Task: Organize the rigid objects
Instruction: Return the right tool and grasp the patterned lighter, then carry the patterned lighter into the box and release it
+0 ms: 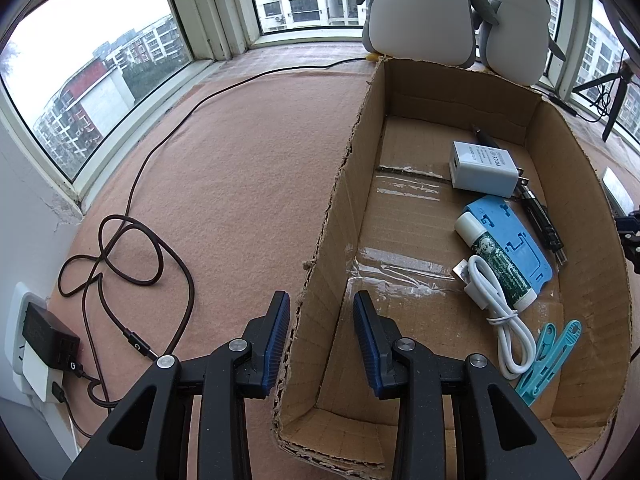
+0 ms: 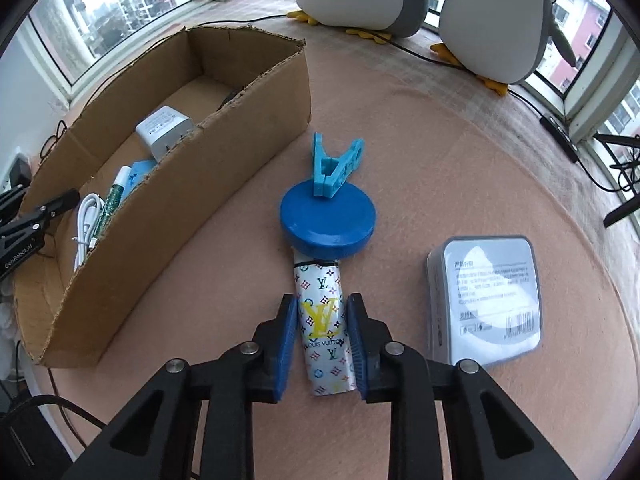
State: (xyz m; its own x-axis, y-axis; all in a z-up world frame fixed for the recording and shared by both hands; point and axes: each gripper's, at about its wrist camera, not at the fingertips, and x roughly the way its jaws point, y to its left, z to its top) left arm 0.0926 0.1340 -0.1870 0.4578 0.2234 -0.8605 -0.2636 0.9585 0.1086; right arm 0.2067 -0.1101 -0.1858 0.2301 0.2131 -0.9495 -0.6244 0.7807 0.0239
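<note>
My right gripper (image 2: pixel 322 300) points down at the felt, shut on a white patterned lighter (image 2: pixel 322 344). The lighter's far end lies under a blue round disc (image 2: pixel 327 220), and a light-blue clip (image 2: pixel 336 164) rests on the disc's far rim. A wrapped grey box (image 2: pixel 484 296) lies to the right. My left gripper (image 1: pixel 320 300) straddles the near left wall of the cardboard box (image 1: pixel 360 184), shut on that wall. Inside the box lie a white charger (image 1: pixel 480 168), a blue plate (image 1: pixel 516 240), a tube (image 1: pixel 496 260), a white cable (image 1: pixel 500 308) and a teal clip (image 1: pixel 548 356).
Two plush penguins (image 2: pixel 500 20) sit at the back by the windows. A dark cable (image 1: pixel 132 200) loops over the felt left of the box and runs to a power adapter (image 1: pixel 40 340). A black tripod (image 1: pixel 616 92) stands at the far right.
</note>
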